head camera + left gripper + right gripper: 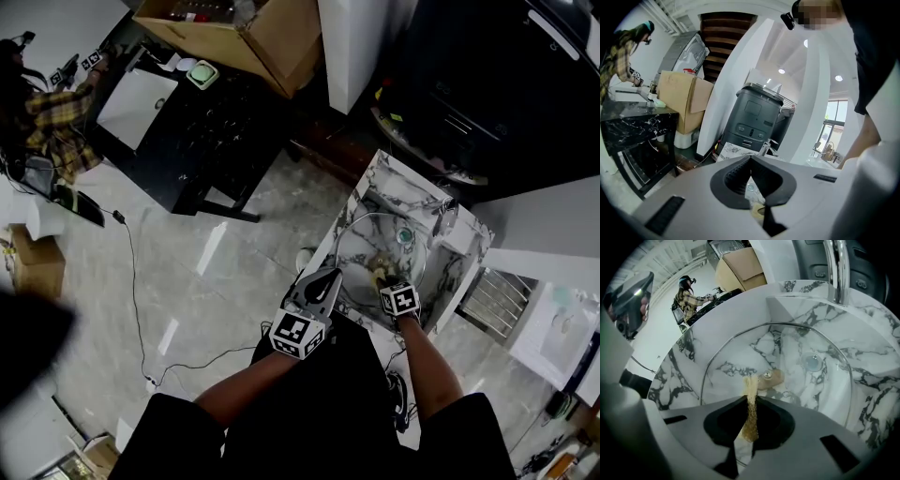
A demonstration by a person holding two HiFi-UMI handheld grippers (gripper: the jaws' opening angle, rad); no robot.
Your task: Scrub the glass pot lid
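The glass pot lid (375, 246) lies in the marble sink (375, 174). In the right gripper view the lid (740, 352) fills the basin, with its tan knob (772, 378) and centre screw showing. My right gripper (749, 400) is shut on a yellowish mesh scrubber (750, 416), whose tip rests on the glass beside the knob. From the head view the right gripper (392, 287) is over the lid's near part. The left gripper (329, 279) hovers at the sink's left edge beside the lid rim, jaws together with nothing seen between them (751, 158).
A chrome faucet (836, 268) stands at the sink's far side. The drain (813, 363) shows through the glass. A black table (197, 131) with a cardboard box (244, 28) and a person in plaid (52, 112) are far left. A cable (131, 281) crosses the floor.
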